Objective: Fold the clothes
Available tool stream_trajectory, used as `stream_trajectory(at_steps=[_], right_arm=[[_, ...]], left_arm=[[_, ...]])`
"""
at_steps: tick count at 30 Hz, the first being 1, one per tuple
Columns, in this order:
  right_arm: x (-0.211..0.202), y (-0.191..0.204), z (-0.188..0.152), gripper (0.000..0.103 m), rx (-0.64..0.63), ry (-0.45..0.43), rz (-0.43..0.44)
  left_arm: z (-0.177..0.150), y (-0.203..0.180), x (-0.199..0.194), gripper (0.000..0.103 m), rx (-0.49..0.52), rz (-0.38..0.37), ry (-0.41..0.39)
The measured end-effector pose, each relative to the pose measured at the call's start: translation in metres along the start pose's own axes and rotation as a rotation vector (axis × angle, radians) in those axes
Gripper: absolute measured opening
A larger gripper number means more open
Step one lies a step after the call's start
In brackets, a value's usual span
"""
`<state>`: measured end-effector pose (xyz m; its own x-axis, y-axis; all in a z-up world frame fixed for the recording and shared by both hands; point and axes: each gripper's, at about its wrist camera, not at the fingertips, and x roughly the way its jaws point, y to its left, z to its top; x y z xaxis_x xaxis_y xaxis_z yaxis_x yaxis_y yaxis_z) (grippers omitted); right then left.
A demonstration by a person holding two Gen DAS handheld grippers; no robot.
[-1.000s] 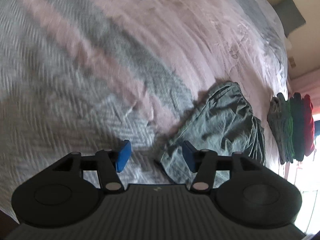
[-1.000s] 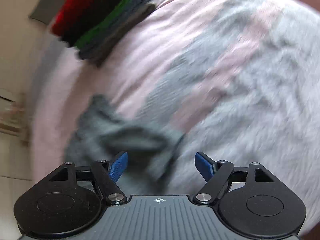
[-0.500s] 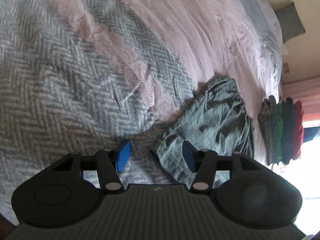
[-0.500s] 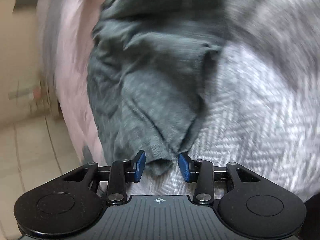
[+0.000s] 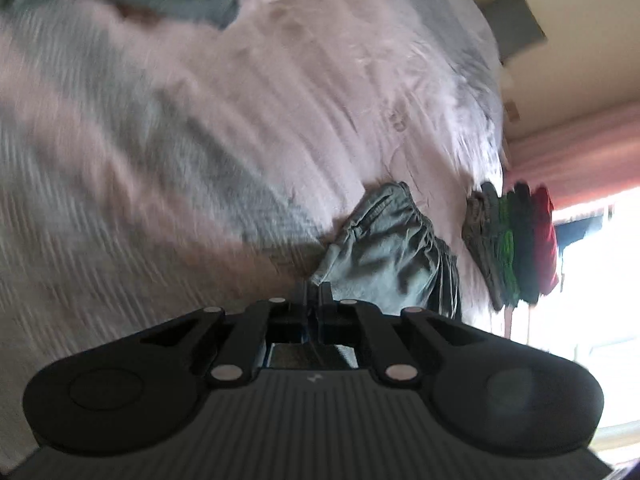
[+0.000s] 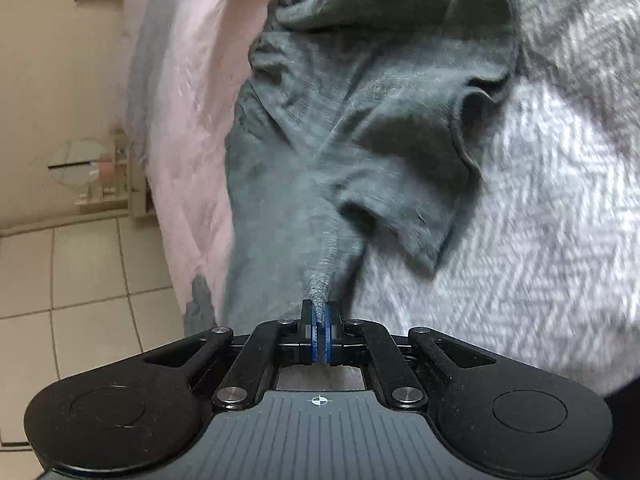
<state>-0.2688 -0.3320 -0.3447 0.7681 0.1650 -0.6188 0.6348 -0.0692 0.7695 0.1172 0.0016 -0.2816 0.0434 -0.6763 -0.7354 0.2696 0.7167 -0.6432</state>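
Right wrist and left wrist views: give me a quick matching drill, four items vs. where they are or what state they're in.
Items:
1. right hand-held gripper
2. grey shorts
3. stack of folded clothes
4. round mirror

States or places:
A. piled at the far edge of the bed, red layer outermost
B. shut on a pinched tip of the grey T-shirt
C. against the beige wall beside the bed
D. crumpled on the bedspread just ahead of the left hand-held gripper

Pairs: 1-B, 2-D, 3-A, 4-C
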Motion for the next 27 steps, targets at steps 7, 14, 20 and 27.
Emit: stream_trajectory(at_steps=[7, 14, 20, 27], right_arm=[[0.018, -0.01, -0.002, 0.002, -0.064, 0.039, -0.179], [0.005, 0.015, 0.005, 0.048, -0.199, 0.051, -0.309], [-0.033, 0.052, 0.018, 0.073, -0.379, -0.151, -0.415], [-0.069, 0.032, 0.054, 0.073, -0.22, -0.354, -0.516]], left_arm=[[-0.027, 0.012, 0.04, 0.003, 0.147, 0.119, 0.119], [-0.011, -0.002, 0.034, 0.011, 0.228, 0.195, 0.137], [0.044, -0.032, 0.052, 0.031, 0.328, 0.175, 0.072], [0.085, -0.088, 0.178, 0.032, 0.437, 0.038, 0.183]])
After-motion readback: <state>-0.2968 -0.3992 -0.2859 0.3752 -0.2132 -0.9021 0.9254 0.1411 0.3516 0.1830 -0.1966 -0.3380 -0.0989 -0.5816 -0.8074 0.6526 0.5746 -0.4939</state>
